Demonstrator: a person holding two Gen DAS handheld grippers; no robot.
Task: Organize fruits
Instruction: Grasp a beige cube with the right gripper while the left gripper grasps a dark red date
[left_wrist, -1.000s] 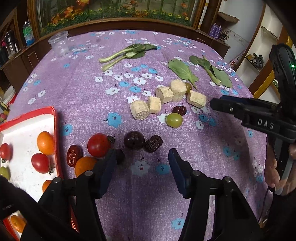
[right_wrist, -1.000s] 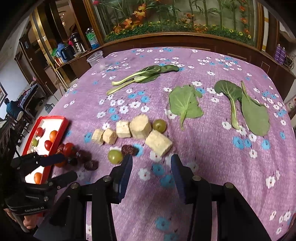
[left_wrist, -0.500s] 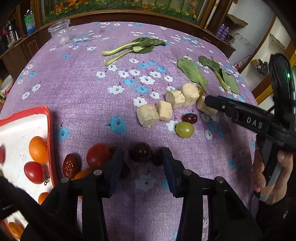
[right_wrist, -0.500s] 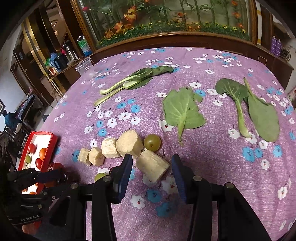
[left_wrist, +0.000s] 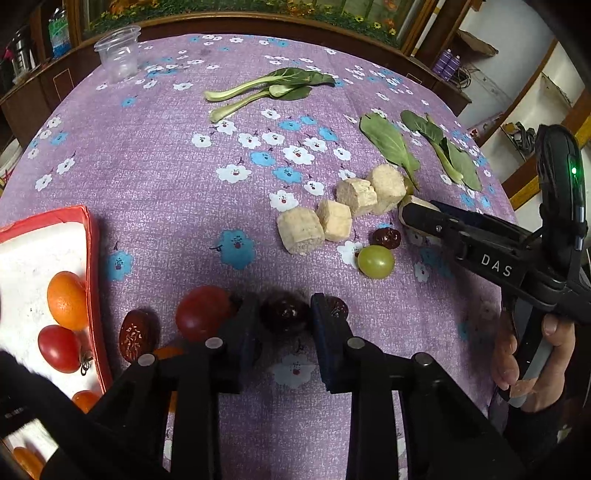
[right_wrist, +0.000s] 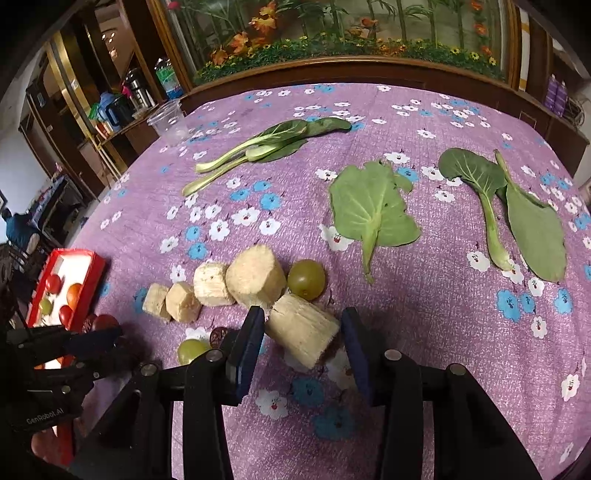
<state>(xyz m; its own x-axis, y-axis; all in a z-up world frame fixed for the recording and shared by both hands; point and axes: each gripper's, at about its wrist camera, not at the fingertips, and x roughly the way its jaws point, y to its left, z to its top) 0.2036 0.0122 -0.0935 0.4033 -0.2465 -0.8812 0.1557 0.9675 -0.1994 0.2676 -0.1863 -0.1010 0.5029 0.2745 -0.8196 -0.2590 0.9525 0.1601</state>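
Note:
My left gripper (left_wrist: 282, 314) has its jaws closed around a dark round fruit (left_wrist: 284, 312) on the purple cloth. A red tomato (left_wrist: 203, 312), a red date (left_wrist: 135, 334) and another date (left_wrist: 337, 305) lie beside it. A red tray (left_wrist: 94, 258) at the left holds tomatoes and orange fruits. My right gripper (right_wrist: 301, 332) is open, its jaws straddling a pale sugarcane chunk (right_wrist: 303, 334). Several more chunks (right_wrist: 255, 277) and a green grape (right_wrist: 306, 278) lie just beyond; another grape (right_wrist: 192, 350) and a date (right_wrist: 219, 336) lie to the left.
Bok choy stalks (right_wrist: 258, 147) and green leaves (right_wrist: 373, 214) (right_wrist: 532, 221) lie on the far half of the table. A clear plastic cup (left_wrist: 118, 55) stands at the far left corner. A wooden ledge with plants runs behind the table.
My left gripper moved forward and closed around the dark round fruit. My right gripper moved forward until its open jaws straddled the nearest sugarcane chunk.

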